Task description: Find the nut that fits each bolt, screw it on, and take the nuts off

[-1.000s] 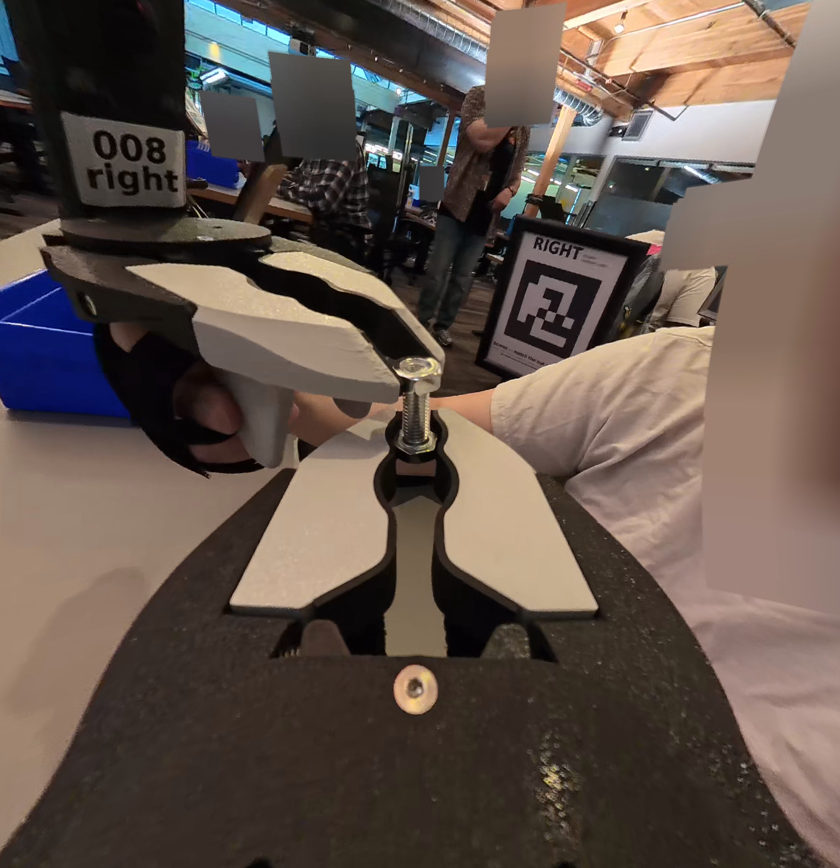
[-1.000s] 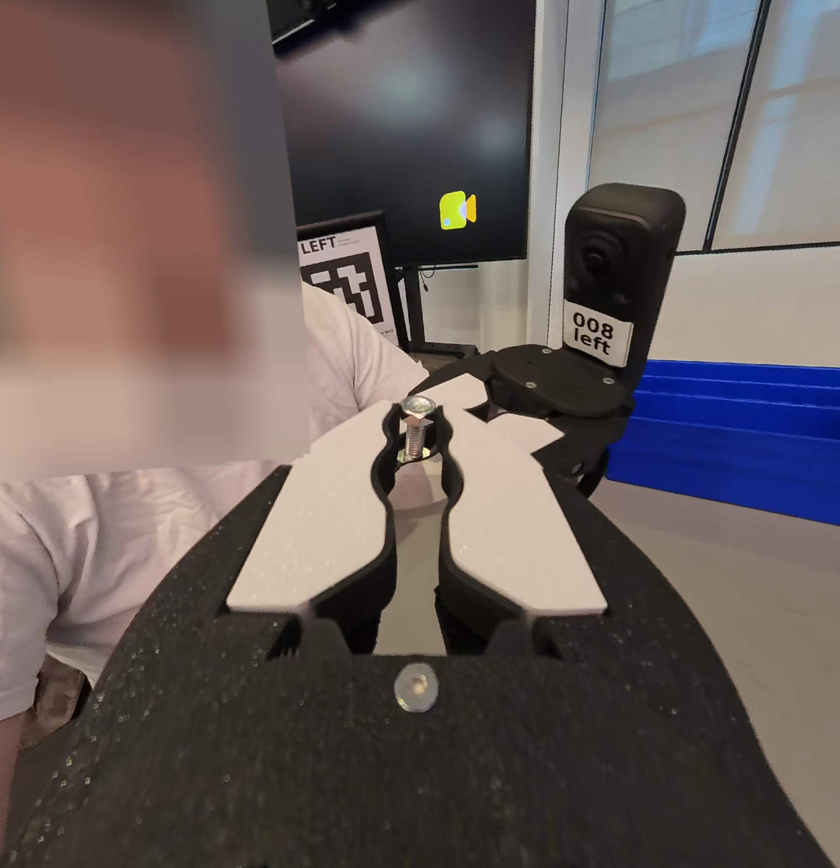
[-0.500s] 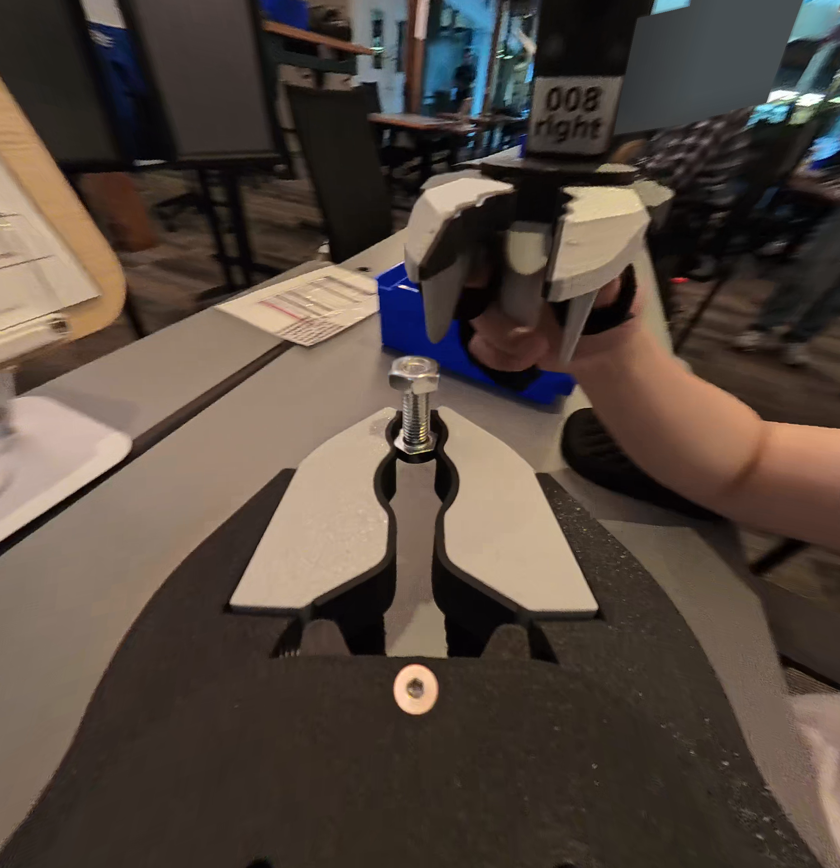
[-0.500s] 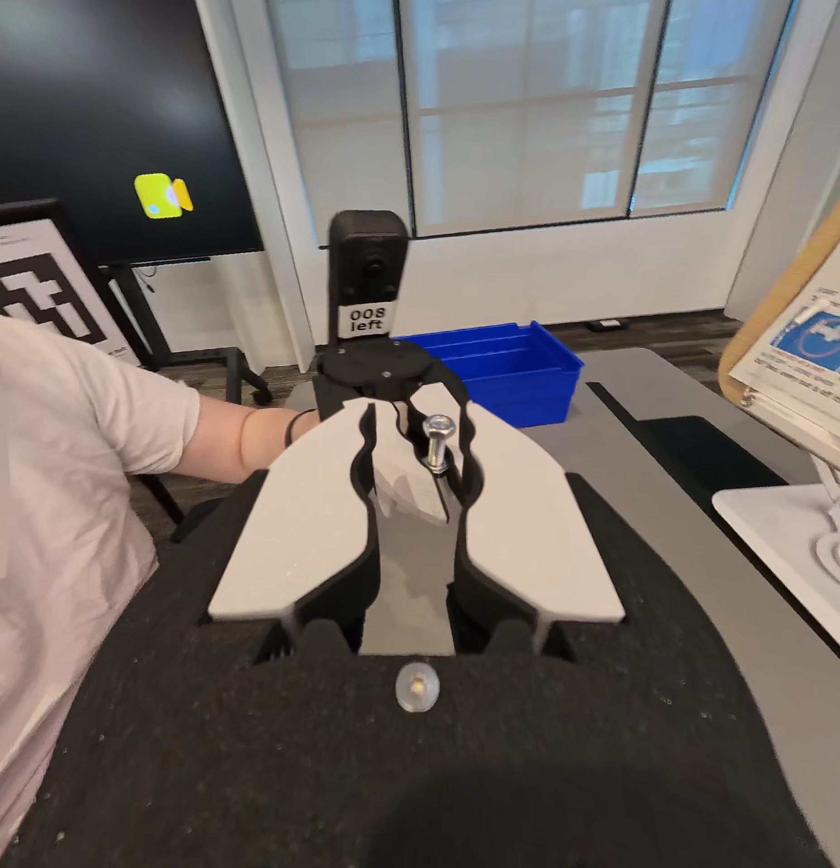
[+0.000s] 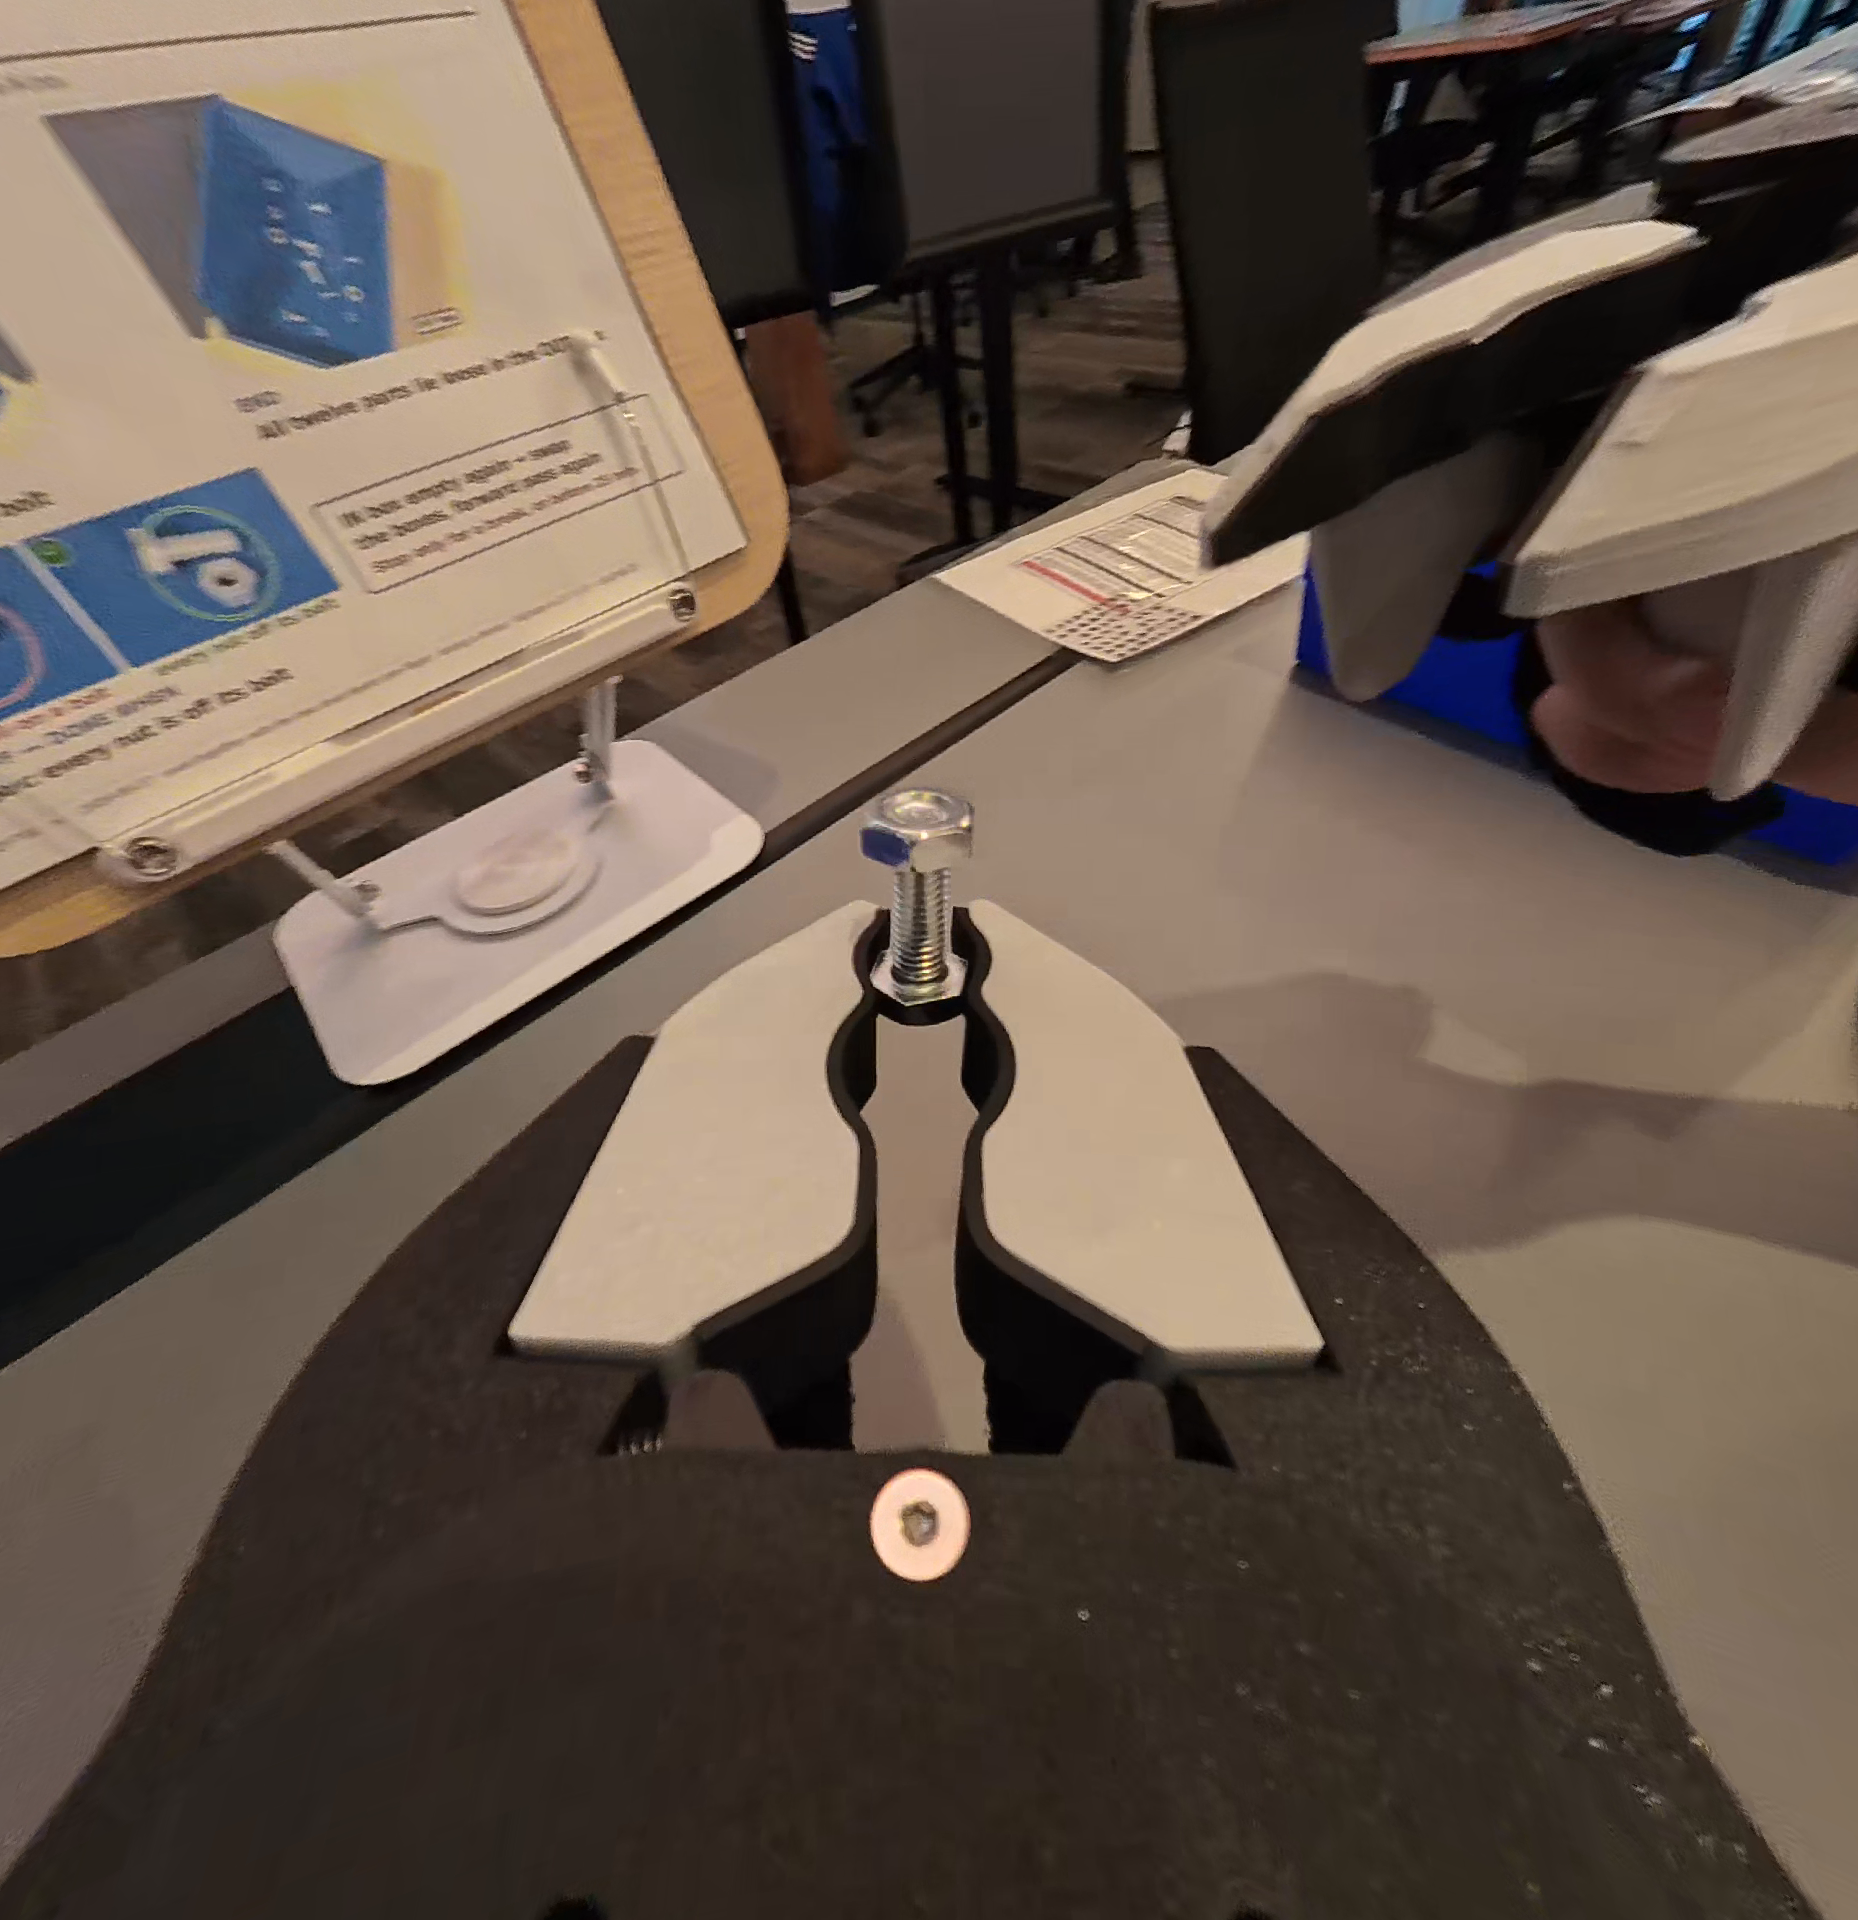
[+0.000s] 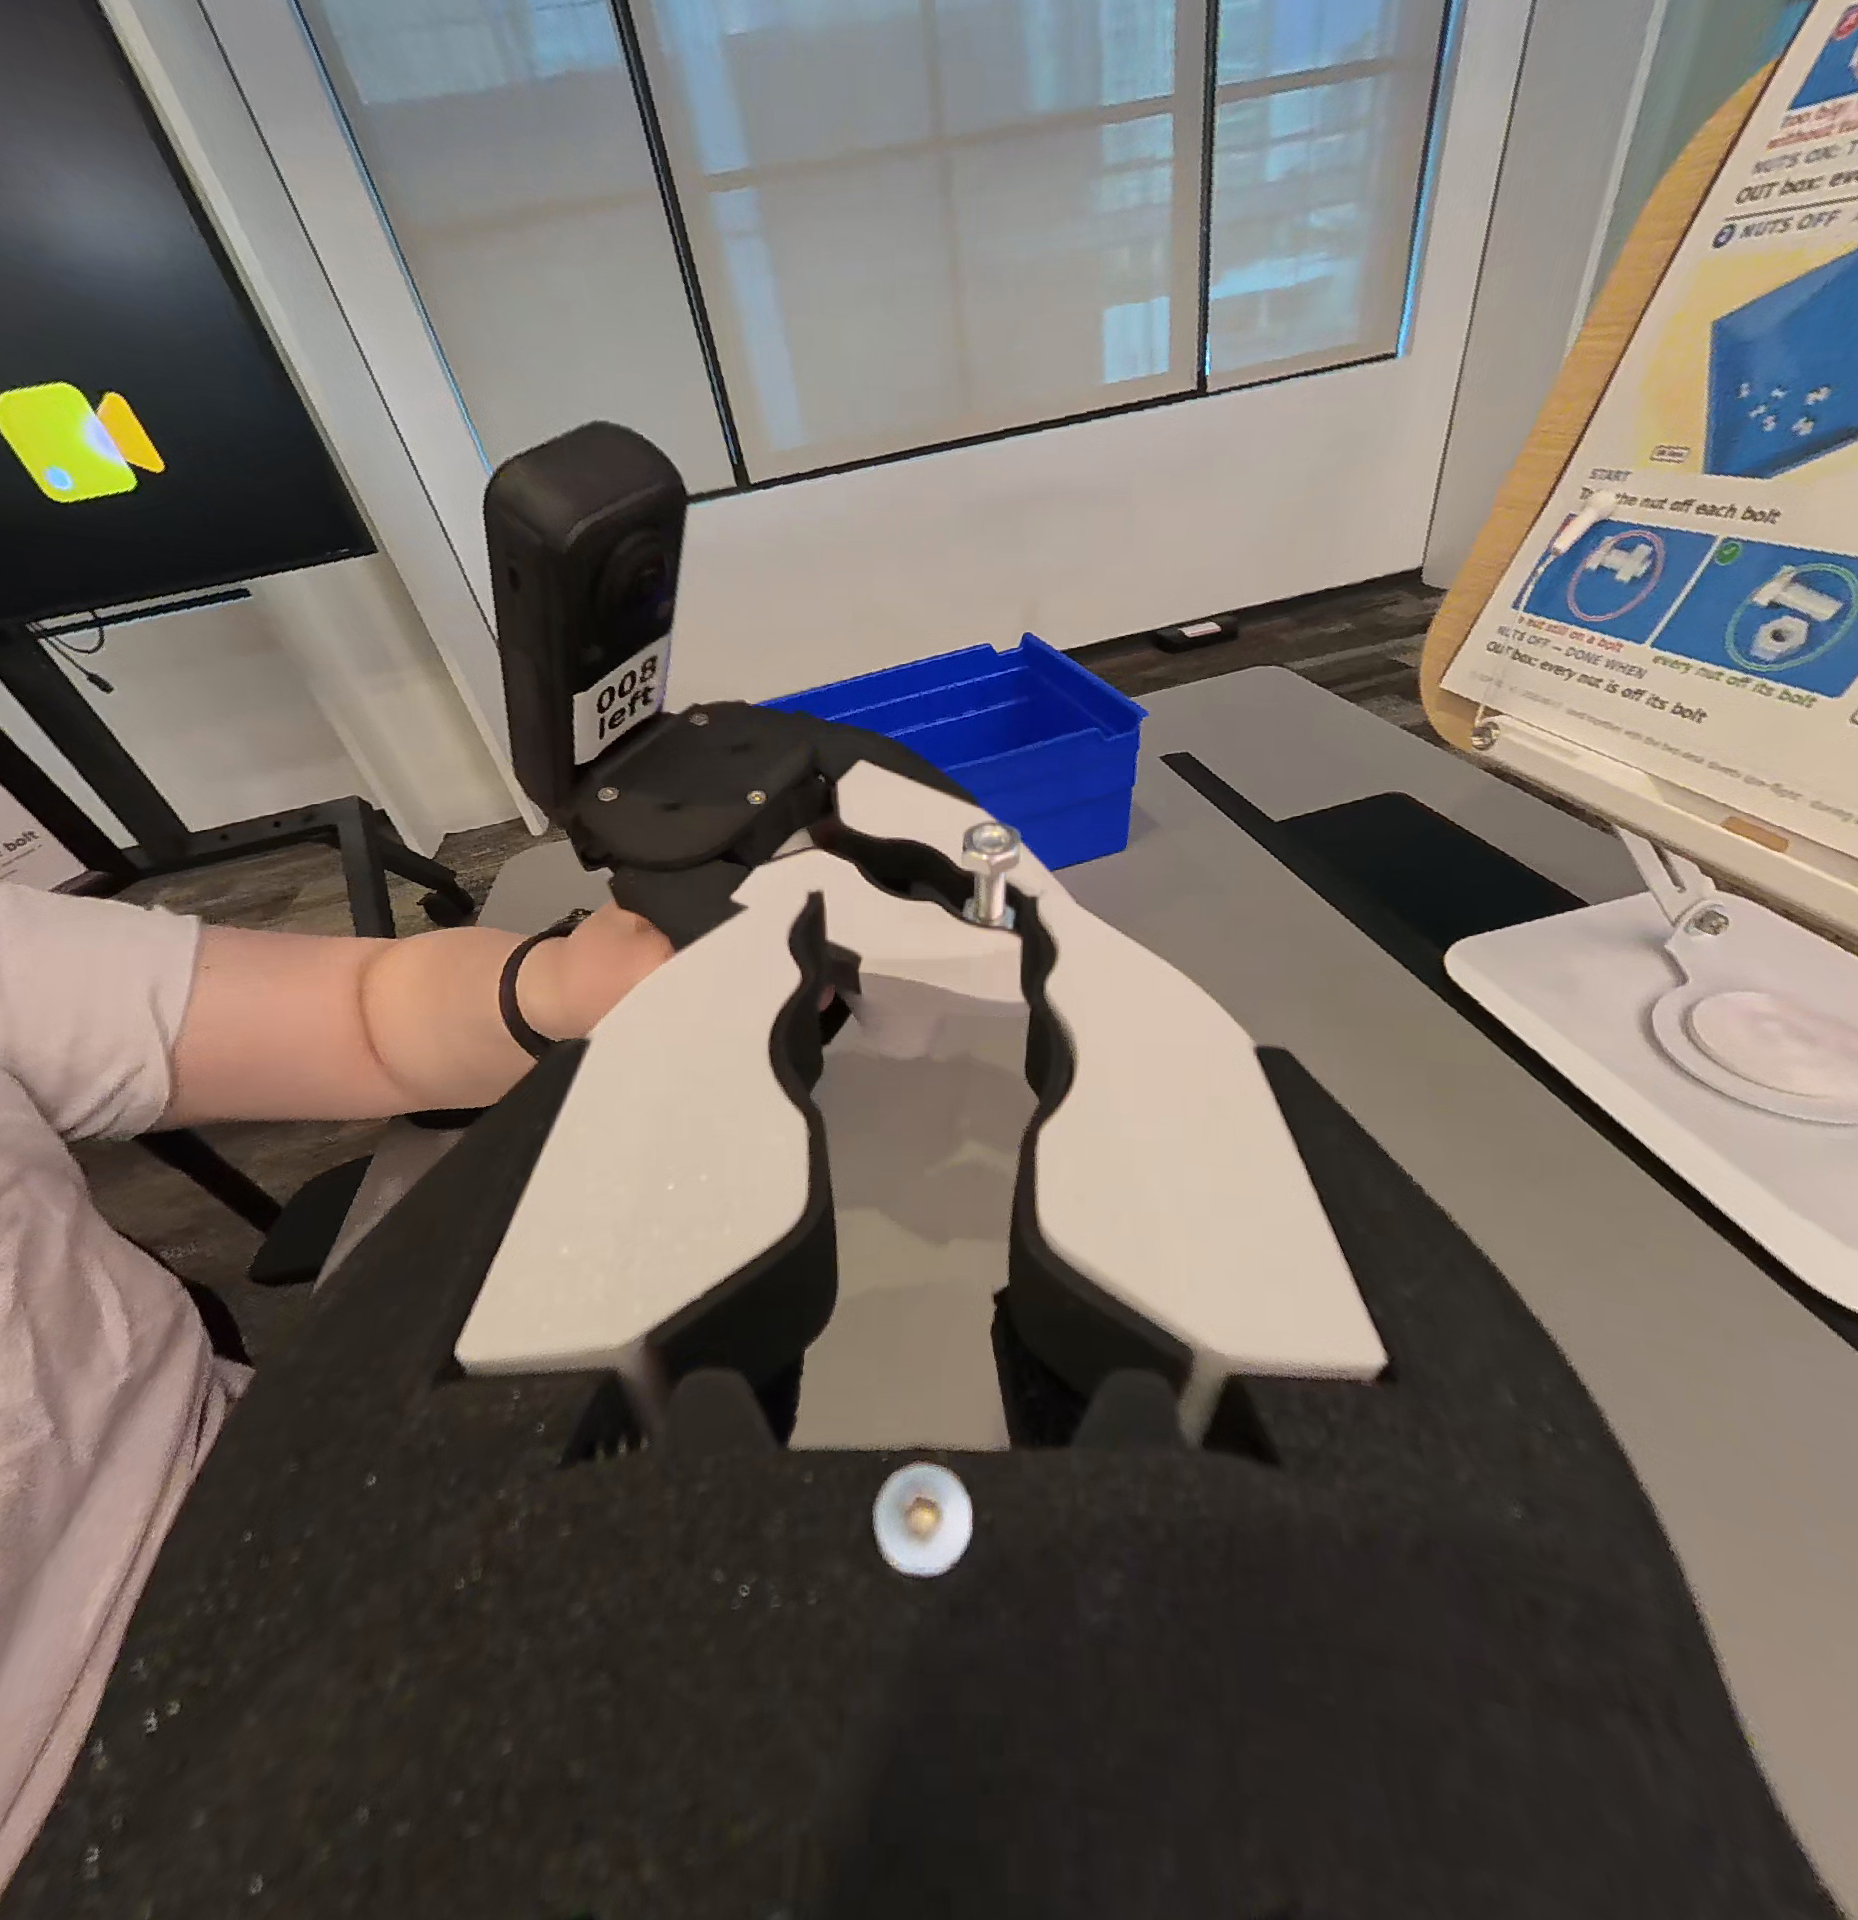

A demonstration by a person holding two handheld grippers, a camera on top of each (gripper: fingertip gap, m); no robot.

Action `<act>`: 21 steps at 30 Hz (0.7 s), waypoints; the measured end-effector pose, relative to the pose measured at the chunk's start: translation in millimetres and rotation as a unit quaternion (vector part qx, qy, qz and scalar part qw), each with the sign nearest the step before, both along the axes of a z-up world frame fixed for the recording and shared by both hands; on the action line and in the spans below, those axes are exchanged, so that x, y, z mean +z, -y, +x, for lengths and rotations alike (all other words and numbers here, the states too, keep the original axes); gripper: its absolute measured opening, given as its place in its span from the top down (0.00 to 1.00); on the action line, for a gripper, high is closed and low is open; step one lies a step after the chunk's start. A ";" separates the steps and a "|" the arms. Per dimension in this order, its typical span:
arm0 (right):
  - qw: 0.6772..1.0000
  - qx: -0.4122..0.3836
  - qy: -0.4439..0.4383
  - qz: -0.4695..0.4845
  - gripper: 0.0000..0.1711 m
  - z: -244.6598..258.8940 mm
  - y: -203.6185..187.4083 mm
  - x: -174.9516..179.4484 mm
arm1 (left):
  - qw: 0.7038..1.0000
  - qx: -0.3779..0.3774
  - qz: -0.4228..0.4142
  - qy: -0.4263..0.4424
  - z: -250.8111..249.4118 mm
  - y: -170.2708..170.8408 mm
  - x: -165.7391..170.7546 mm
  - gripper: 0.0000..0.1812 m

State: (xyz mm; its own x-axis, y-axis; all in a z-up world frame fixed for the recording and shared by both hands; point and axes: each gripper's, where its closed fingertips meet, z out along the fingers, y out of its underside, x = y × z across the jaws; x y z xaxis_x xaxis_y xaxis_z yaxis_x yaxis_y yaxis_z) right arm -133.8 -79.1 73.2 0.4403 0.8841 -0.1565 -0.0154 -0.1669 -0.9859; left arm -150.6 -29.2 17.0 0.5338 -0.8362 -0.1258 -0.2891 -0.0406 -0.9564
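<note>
The left gripper (image 5: 917,961) has its jaws clamped on the nut (image 5: 917,982) of an upright bolt (image 5: 917,894), head on top, held above the grey table (image 5: 1320,935). The right gripper (image 6: 920,940) is empty, its jaws apart, beside the bolt. A blue bin (image 6: 992,743) stands at the table's far edge.

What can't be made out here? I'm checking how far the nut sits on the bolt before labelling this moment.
- Bolt tip: left wrist view, hidden below the nut between the left gripper fingers, so thread engagement is unclear.
- Blue bin contents: right wrist view, hidden by its walls; left wrist view, covered by the right gripper.
- Right gripper: left wrist view, cut off by the right edge.
</note>
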 end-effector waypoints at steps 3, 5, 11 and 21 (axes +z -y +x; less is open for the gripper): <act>1.000 -0.004 -0.004 -0.018 0.79 -0.6 -7.2 -5.0 | 1.000 0.020 -0.002 -0.007 -4.4 -8.9 -5.7 0.94; 0.999 -0.007 -0.002 -0.034 0.79 -0.8 -12.7 -9.7 | 0.999 0.035 0.007 -0.019 -6.8 -14.3 -11.6 0.94; 0.996 -0.038 0.035 -0.068 0.79 -2.0 -25.3 -27.2 | 0.996 0.062 0.026 -0.062 -12.0 -28.2 -28.9 0.94; 0.993 -0.047 0.081 -0.076 0.78 -22.6 -36.8 -31.1 | 0.998 0.053 -0.005 -0.040 -18.0 -32.9 -25.8 0.94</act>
State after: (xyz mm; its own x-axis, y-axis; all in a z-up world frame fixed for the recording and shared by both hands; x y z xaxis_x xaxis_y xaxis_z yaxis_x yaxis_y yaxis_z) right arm -156.5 -42.3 42.1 0.5496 0.8097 -0.2057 0.1198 -0.3200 -0.9398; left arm -168.6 3.6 -8.9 0.6075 -0.7775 -0.1629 -0.3580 -0.0848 -0.9299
